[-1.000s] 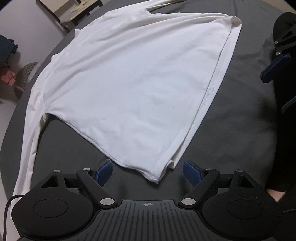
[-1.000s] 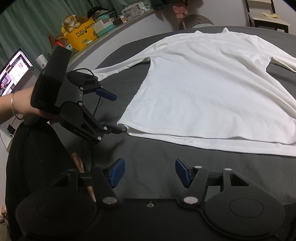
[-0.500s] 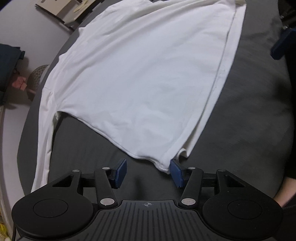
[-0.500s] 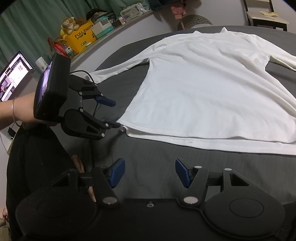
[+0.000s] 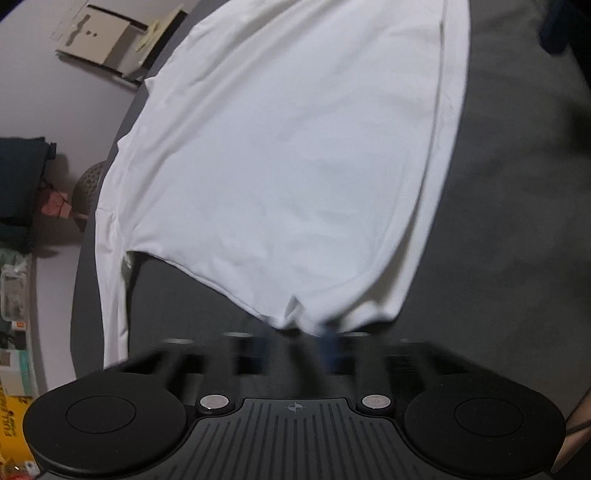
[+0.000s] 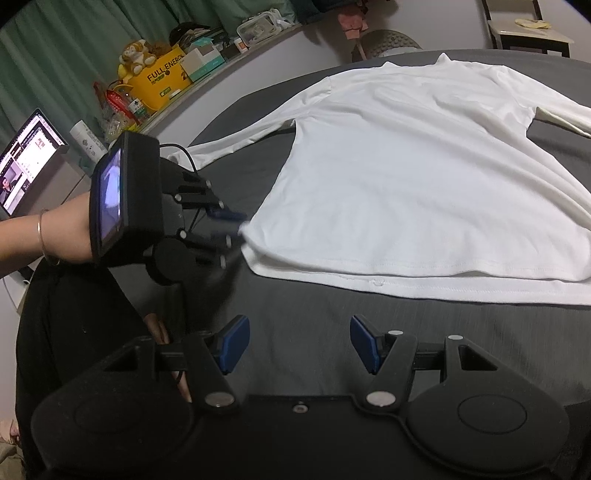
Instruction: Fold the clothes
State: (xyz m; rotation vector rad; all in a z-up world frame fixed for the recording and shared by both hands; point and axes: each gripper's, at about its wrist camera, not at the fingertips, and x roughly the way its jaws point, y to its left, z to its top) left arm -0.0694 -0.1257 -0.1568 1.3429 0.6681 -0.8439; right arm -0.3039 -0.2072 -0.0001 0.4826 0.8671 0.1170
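Note:
A white long-sleeved shirt lies flat on a dark grey cloth-covered table. My left gripper is at the shirt's near hem corner. Its fingers are motion-blurred and have drawn together on that corner, where the cloth puckers and lifts a little. In the right wrist view a hand holds this gripper. My right gripper stands open over bare table, a short way in front of the hem, with nothing between its blue pads.
One sleeve trails along the table's left edge; the other lies at the far right. A ledge behind carries a yellow box, a laptop and clutter. A chair stands beyond the table.
My left gripper has moved forward onto the hem corner and its fingers have closed in from wide open; the corner now bunches between them. The right gripper has stayed open and still.

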